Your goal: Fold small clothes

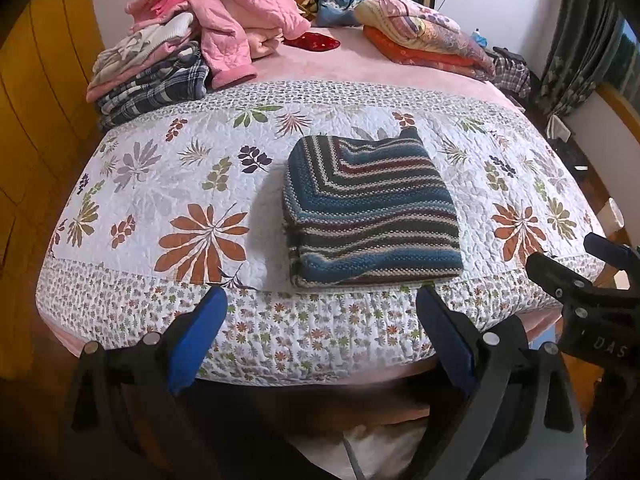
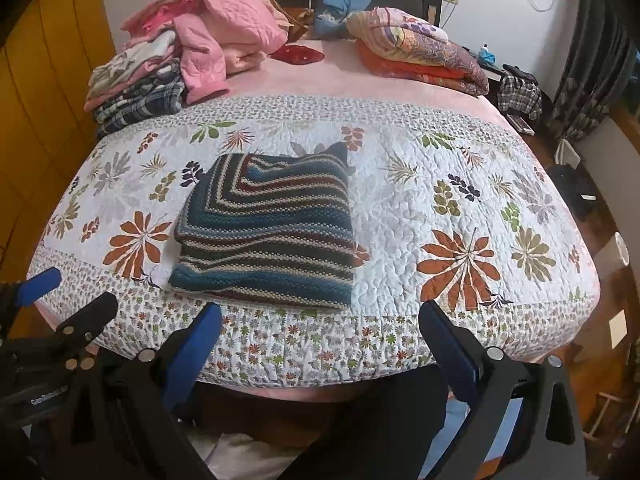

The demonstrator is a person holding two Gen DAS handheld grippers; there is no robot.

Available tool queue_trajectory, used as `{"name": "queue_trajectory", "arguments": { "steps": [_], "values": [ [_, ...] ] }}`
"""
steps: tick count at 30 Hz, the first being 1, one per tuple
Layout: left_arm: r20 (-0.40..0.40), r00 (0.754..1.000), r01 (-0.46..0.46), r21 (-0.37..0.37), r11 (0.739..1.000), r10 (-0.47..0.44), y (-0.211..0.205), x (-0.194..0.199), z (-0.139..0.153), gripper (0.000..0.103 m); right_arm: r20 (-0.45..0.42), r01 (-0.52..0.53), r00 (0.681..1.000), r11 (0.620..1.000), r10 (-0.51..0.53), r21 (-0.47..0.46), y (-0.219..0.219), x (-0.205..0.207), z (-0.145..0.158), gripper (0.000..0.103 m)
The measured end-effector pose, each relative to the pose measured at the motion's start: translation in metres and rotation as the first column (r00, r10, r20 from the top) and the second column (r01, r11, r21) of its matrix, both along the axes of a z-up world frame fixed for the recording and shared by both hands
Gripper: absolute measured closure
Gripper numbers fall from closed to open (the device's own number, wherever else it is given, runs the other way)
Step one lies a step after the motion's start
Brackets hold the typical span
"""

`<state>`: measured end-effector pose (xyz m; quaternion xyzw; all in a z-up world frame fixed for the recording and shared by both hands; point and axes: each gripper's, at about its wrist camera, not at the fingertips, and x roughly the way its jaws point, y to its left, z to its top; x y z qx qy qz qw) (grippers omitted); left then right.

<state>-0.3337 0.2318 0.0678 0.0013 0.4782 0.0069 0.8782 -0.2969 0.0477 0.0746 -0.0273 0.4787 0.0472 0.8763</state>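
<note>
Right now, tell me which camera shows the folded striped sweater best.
Left wrist view: the striped sweater sits near centre, whole and large. The right wrist view shows it whole too, but pushed left of centre.

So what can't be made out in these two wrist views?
- Striped knit garment: folded, so its type and underside are hidden in both views.
- Clothes pile, far left corner: lower items covered by the pink quilted jacket.
- Bedside table items: too small.
- Left gripper and right gripper: bodies cut off by the bottom edge.

Dim indoor light | soft shadows | heavy fisheye warp, dark corners
</note>
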Motion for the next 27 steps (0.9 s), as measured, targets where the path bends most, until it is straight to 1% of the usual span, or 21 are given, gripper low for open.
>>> {"name": "queue_trajectory", "arguments": {
  "steps": [9,19,27],
  "values": [
    [-0.008,1.000,-0.002,0.009,1.000,0.002,-0.003,0.003,-0.003,0.008,-0.025,0.014,1.000,1.000,-0.014,0.011,-0.007,0.005,-0.009,0.004],
    [-0.010,1.000,-0.001,0.017,1.000,0.001,-0.003,0.007,-0.007,0.008,-0.026,0.024,0.999,1.000,-0.023,0.015,-0.012,0.008,-0.011,0.004],
    [-0.009,1.000,0.000,0.021,1.000,0.000,-0.003,0.008,-0.007,0.008,-0.022,0.030,0.999,1.000,-0.030,0.000,-0.013,0.010,-0.012,0.004]
  ]
}}
